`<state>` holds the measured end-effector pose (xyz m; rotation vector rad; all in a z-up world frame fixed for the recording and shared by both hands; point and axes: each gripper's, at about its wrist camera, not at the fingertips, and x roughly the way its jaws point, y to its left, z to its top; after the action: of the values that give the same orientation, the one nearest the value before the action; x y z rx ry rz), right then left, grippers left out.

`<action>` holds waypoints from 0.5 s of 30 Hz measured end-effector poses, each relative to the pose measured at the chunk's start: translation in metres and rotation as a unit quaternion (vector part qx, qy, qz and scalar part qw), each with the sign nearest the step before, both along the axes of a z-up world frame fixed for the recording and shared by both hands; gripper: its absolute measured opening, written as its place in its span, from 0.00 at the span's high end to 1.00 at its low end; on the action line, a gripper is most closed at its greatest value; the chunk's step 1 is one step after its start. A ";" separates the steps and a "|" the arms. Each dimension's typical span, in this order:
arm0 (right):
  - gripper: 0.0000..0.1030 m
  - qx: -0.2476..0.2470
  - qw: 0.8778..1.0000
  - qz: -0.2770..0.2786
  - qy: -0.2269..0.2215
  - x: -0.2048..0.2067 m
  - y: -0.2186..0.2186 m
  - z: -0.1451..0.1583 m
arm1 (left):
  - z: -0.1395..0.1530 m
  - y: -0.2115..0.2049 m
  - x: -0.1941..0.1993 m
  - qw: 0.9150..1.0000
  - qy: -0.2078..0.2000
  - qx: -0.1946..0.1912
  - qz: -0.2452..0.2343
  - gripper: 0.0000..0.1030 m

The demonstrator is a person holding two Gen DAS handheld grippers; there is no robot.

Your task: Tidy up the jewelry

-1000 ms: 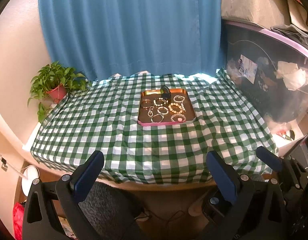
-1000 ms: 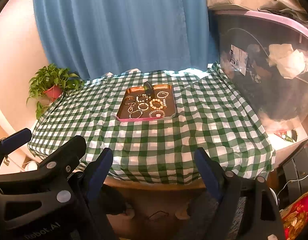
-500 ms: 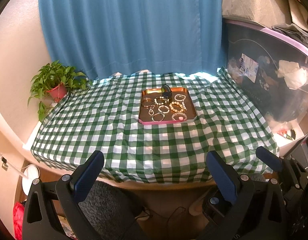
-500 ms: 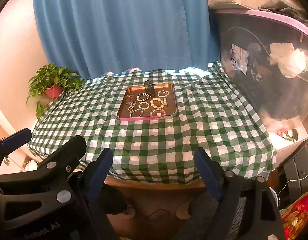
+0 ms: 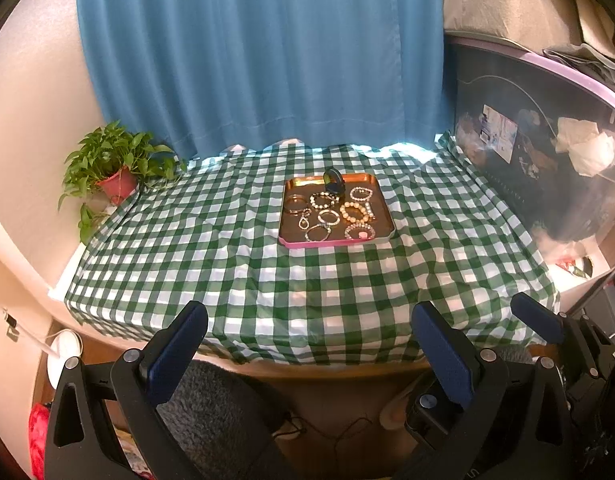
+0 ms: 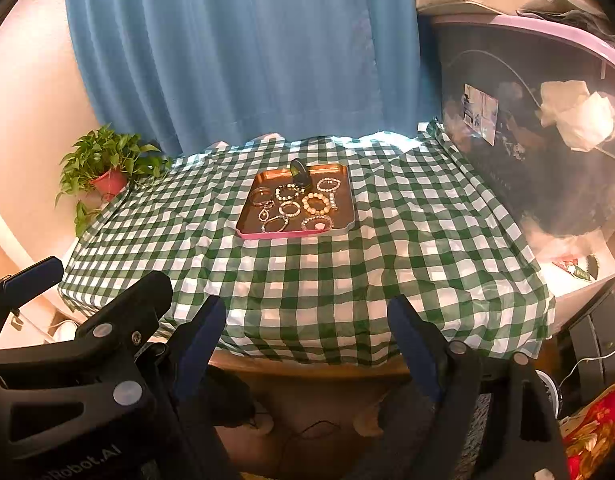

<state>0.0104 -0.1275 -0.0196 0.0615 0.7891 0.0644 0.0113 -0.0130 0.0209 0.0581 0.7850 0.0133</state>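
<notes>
A copper tray with a pink front rim (image 5: 381,202) (image 6: 347,196) lies mid-table on the green checked cloth. Several bead bracelets (image 5: 353,212) (image 6: 316,203) and metal bangles (image 5: 294,204) (image 6: 260,196) lie in it, and a dark ring-shaped holder (image 5: 333,181) (image 6: 299,171) stands at its far edge. My left gripper (image 5: 311,344) is open and empty, below the table's near edge. My right gripper (image 6: 307,340) is open and empty, also before the near edge, far from the tray.
A potted plant (image 5: 117,172) (image 6: 107,172) stands at the table's far left. A blue curtain (image 5: 259,52) hangs behind. A large clear storage bin with a pink lid (image 5: 547,152) (image 6: 547,128) stands along the right side. The table's wooden edge (image 6: 307,368) is just ahead.
Both views have drifted slightly; the tray sits a little higher and farther in the frames. Both grippers stay open and empty.
</notes>
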 end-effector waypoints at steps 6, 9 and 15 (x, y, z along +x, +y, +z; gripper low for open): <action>0.21 0.001 1.000 0.000 0.001 0.000 -0.001 0.000 | -0.001 -0.001 -0.001 1.000 0.001 0.001 0.001 0.02; 0.21 0.001 1.000 0.000 0.000 0.000 -0.001 0.000 | -0.001 -0.002 -0.001 1.000 0.000 0.001 0.001 0.02; 0.21 0.001 1.000 0.000 0.002 0.000 -0.002 0.001 | -0.002 0.000 -0.001 1.000 0.003 0.003 0.004 0.00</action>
<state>0.0103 -0.1294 -0.0191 0.0629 0.7926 0.0654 0.0107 -0.0130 0.0188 0.0604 0.7906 0.0231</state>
